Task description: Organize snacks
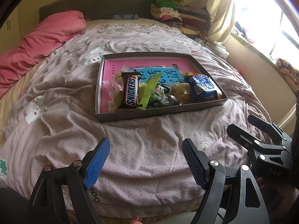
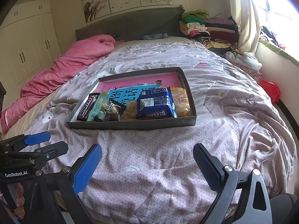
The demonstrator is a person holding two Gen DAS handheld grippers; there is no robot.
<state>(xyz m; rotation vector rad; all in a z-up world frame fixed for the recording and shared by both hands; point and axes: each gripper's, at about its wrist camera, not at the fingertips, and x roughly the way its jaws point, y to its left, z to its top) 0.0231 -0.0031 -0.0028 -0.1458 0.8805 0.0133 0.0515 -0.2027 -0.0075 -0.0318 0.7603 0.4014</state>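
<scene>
A shallow black box [image 1: 160, 113] [image 2: 130, 126] with a pink lining sits on the bed. In it lie a Snickers bar [image 1: 130, 91] [image 2: 85, 108], a green wrapper [image 1: 149, 91] [image 2: 98, 105], a blue packet [image 1: 202, 87] [image 2: 156, 103], a yellow snack pack [image 2: 181, 101] and small dark wrapped sweets [image 1: 164, 97] [image 2: 112, 112]. My left gripper [image 1: 145, 146] [image 2: 47, 141] is open and empty, near the bed's front edge, short of the box. My right gripper [image 2: 147, 152] [image 1: 241, 125] is open and empty beside it.
A pink quilt [image 1: 43, 39] [image 2: 61, 69] lies bunched at the left of the bed. Folded clothes [image 1: 173, 13] [image 2: 205, 28] are stacked at the headboard on the right. A curtain and window ledge [image 2: 276, 48] run along the right side.
</scene>
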